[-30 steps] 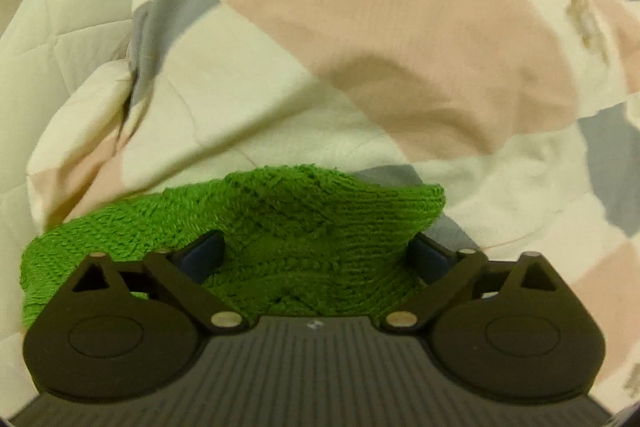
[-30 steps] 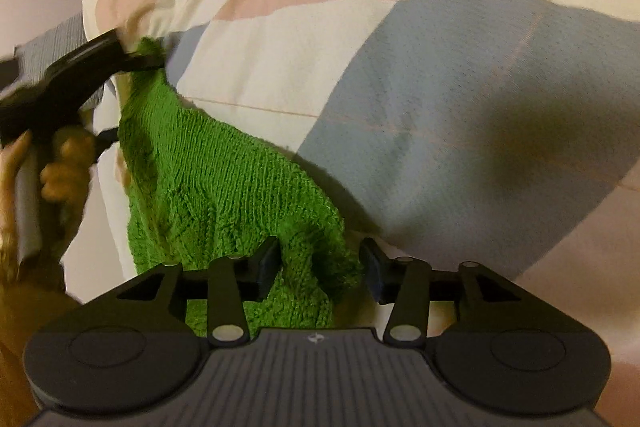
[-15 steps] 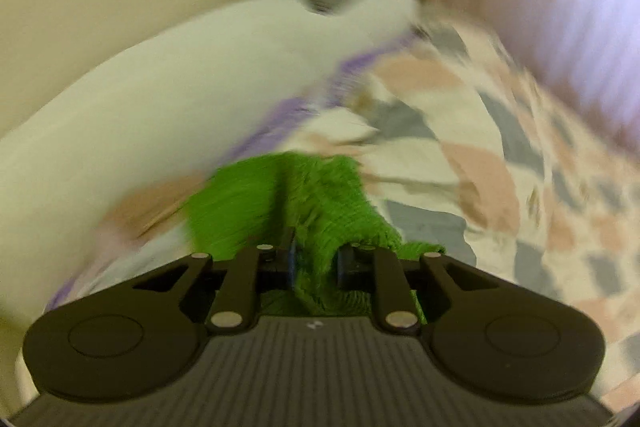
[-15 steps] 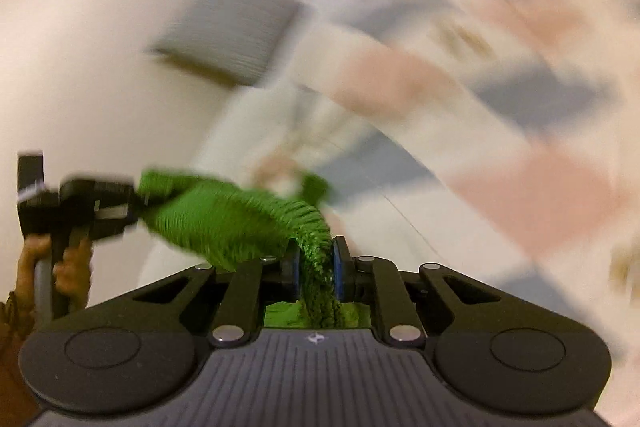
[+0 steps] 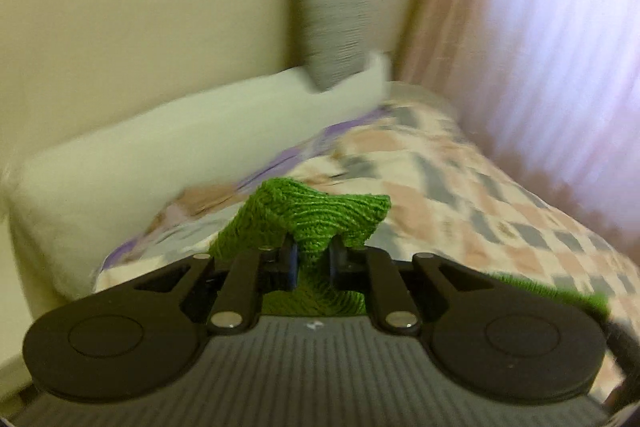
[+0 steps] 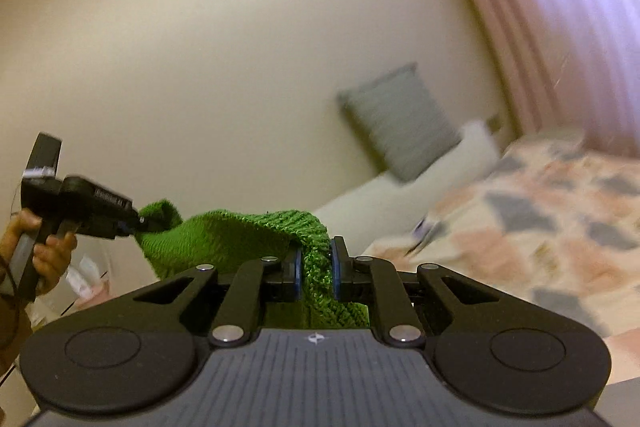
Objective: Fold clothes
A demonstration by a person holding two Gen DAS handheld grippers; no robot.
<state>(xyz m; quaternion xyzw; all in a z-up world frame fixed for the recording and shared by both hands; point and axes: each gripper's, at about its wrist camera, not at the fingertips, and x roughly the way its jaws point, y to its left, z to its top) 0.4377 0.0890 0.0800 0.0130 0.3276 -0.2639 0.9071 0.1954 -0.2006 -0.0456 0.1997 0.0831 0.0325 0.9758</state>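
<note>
The left gripper [image 5: 313, 259], a black two-finger tool with blue pads, has its jaws clamped on a fold of the bright green knitted garment [image 5: 316, 215]; the knit bunches above the pads and passes down between them into the gripper body. The right gripper [image 6: 315, 269], of the same black build, is likewise clamped on the same green knit, which fills the narrow gap between its blue pads. In the right wrist view the garment [image 6: 224, 239] spans in the air from the right gripper across to the left gripper [image 6: 136, 223], where a corner of the knit is pinched at the tip. A person's hand [image 6: 48, 255] grips the handle of the left gripper at the left edge of that view. The garment hangs clear above the bed, whose quilted cover [image 5: 480, 195] carries a pattern of pink, grey and cream patches. A long white bolster pillow [image 5: 180, 147] lies along the cream wall [image 5: 140, 7] beside the cover. A grey ribbed square cushion [image 5: 332, 31] leans against the wall behind the end of the bolster. A pale pink pleated curtain [image 5: 540, 47] hangs on the right side of the bed. Both views are blurred.
</note>
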